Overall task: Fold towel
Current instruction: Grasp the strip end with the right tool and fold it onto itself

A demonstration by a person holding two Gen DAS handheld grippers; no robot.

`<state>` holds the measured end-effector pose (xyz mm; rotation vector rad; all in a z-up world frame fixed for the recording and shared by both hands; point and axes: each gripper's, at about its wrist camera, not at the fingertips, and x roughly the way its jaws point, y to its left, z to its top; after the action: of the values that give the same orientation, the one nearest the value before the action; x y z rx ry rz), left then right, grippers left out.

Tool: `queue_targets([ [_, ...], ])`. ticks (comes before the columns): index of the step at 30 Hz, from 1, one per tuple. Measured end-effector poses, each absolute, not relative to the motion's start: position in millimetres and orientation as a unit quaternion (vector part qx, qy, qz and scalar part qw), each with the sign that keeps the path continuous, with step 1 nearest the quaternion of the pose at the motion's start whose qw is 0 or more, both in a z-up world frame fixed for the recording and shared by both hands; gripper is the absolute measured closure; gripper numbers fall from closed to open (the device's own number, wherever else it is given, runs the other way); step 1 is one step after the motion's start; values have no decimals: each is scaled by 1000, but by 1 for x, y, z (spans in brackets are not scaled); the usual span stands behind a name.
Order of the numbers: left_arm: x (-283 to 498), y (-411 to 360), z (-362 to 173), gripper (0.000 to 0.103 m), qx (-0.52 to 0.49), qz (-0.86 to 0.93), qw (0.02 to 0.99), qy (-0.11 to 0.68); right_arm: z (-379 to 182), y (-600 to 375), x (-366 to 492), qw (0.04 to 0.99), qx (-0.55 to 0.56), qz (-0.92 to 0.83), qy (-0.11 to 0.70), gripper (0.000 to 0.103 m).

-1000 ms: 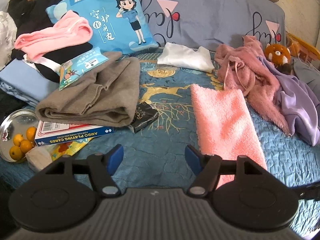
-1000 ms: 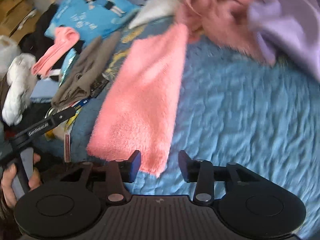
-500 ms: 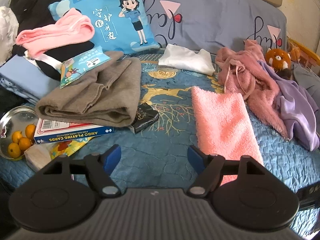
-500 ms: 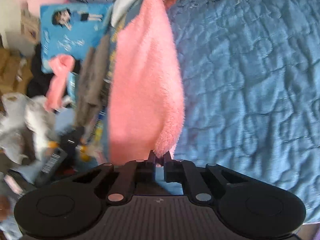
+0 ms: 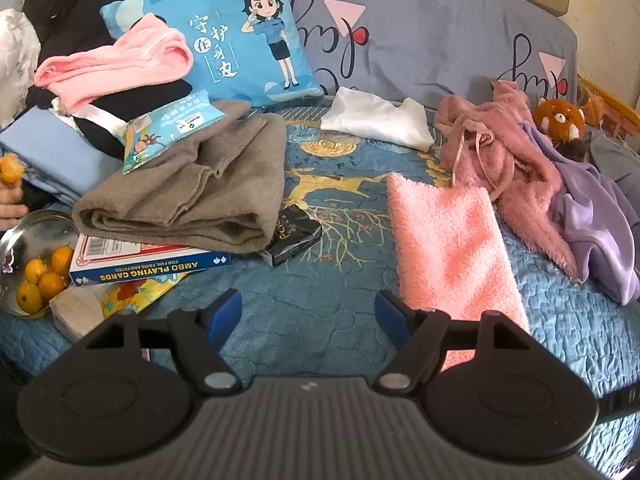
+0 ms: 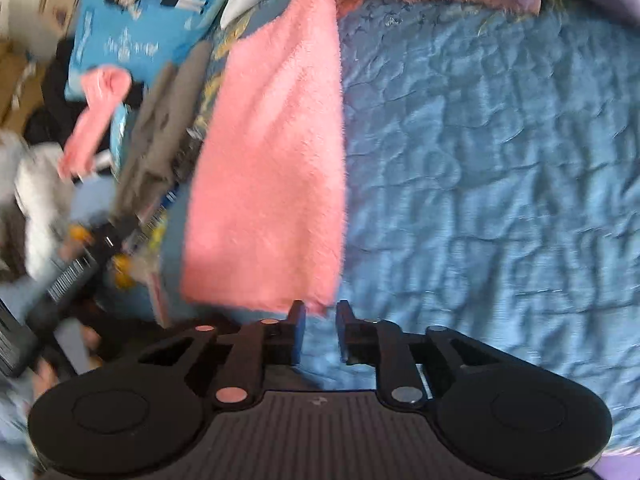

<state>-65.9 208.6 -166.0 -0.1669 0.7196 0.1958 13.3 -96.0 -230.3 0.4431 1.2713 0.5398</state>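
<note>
Hovering both grippers at the near end of the pink towel (image 5: 448,240).
My left gripper (image 5: 308,314) gapes wide, empty; my right gripper (image 6: 320,330) is slightly parted, empty, at the towel's near corner on the blue quilt (image 6: 480,160).

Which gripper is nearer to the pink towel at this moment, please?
The right. The right gripper sits at the pink towel's near corner, jaws slightly apart. The left gripper hangs wide open beside the towel's left edge, above the quilt.
</note>
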Motion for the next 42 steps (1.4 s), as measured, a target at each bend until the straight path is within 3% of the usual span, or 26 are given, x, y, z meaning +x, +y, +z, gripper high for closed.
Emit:
queue_targets([
  [4, -72, 201, -160, 23, -73, 52, 943, 322, -205, -104, 21, 793, 177, 252, 525, 74],
  [6, -75, 193, -156, 15, -65, 10, 950, 304, -193, -100, 32, 810, 167, 266, 494, 70],
  [12, -66, 154, -163, 15, 13, -85, 946, 313, -183, -67, 78, 853, 112, 265, 436, 64],
  [18, -54, 145, -172, 15, 8, -139, 933, 331, -188, -57, 148, 891, 83, 231, 381, 63],
  [27, -37, 127, -181, 10, 8, -214, 912, 350, -231, -55, 232, 855, 130, 226, 449, 63],
  [30, -25, 125, -189, 10, 10, -216, 902, 375, -241, -53, 244, 843, 153, 230, 462, 68],
  [32, -12, 129, -197, 10, 3, -191, 894, 405, -246, -51, 249, 841, 159, 227, 464, 80],
  [33, -8, 133, -201, 10, -5, -180, 890, 418, -244, -50, 248, 844, 153, 231, 459, 97],
  [37, 1, 148, -207, 10, -42, -149, 885, 440, -234, -46, 239, 856, 131, 258, 429, 98],
  [42, -20, 164, -183, 10, -68, -158, 913, 370, -200, -44, 211, 859, 111, 327, 378, 98],
])
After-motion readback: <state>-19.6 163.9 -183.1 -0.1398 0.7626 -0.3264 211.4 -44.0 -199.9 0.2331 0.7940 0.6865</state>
